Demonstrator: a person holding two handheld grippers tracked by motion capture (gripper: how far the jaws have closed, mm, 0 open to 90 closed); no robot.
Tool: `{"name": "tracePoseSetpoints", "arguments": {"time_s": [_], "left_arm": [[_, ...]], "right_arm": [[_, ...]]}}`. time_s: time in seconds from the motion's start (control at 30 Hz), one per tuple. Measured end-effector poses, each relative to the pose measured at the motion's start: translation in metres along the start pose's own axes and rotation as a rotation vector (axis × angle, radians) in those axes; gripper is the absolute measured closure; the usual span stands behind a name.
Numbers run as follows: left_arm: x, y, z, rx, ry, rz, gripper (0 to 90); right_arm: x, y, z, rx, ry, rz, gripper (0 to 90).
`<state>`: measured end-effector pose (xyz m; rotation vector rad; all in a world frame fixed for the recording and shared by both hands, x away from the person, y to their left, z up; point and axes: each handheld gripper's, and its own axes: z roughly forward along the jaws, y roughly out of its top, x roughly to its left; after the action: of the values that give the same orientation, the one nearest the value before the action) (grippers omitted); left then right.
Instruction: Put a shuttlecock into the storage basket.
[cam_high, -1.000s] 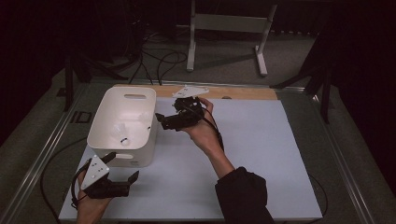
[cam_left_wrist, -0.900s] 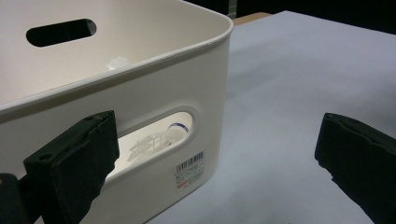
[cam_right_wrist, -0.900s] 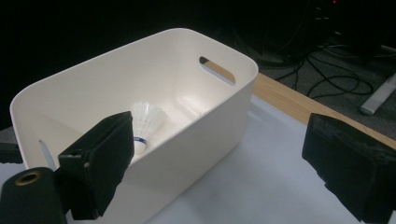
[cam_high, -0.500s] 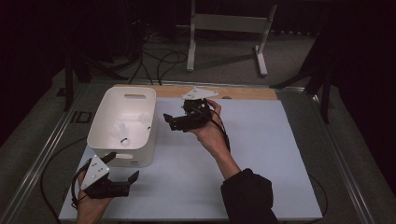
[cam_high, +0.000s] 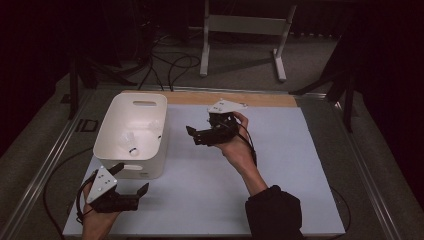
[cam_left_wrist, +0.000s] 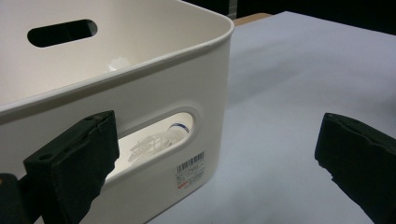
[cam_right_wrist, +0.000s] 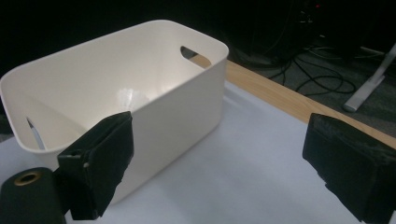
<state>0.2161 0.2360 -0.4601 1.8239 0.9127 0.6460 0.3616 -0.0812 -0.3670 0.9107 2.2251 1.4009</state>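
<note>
A white plastic bin (cam_high: 150, 107) stands on the left part of the white mat. Small white objects (cam_high: 132, 148) lie in it; through its handle slot one (cam_left_wrist: 156, 140) looks like a shuttlecock with a blue band. My left gripper (cam_high: 132, 177) rests low at the near left, just in front of the bin (cam_left_wrist: 196, 84), open with nothing between its jaws (cam_left_wrist: 219, 140). My right gripper (cam_high: 194, 136) is held above the mat's middle, to the right of the bin and pointing at it (cam_right_wrist: 177, 88). It is open and empty (cam_right_wrist: 224, 149).
The white mat (cam_high: 280, 165) covers most of the table, with a wooden strip (cam_high: 270, 99) along its far edge and a metal rail (cam_high: 370, 170) at the right. Beyond the table are a stand's legs (cam_high: 240, 25) and floor cables (cam_high: 170, 65).
My right gripper has drawn back to the right, away from the bin, and slightly nearer the person. The left gripper and the bin have not moved.
</note>
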Motion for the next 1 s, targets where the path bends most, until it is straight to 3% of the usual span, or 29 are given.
{"name": "tracePoseSetpoints", "arguments": {"time_s": [0.37, 0.77, 1.0], "left_arm": [[0.0, 0.0, 0.0, -0.001, 0.001, 0.001, 0.6], [0.0, 0.0, 0.0, 0.003, 0.001, 0.001, 0.5], [0.0, 0.0, 0.001, 0.003, 0.003, -0.002, 0.5]], "right_arm": [[-0.008, -0.019, -0.02, -0.018, -0.028, 0.006, 8.9], [-0.018, -0.042, -0.037, -0.027, -0.051, 0.046, 9.0], [-0.025, -0.056, -0.047, -0.017, -0.094, 0.051, 9.0]]}}
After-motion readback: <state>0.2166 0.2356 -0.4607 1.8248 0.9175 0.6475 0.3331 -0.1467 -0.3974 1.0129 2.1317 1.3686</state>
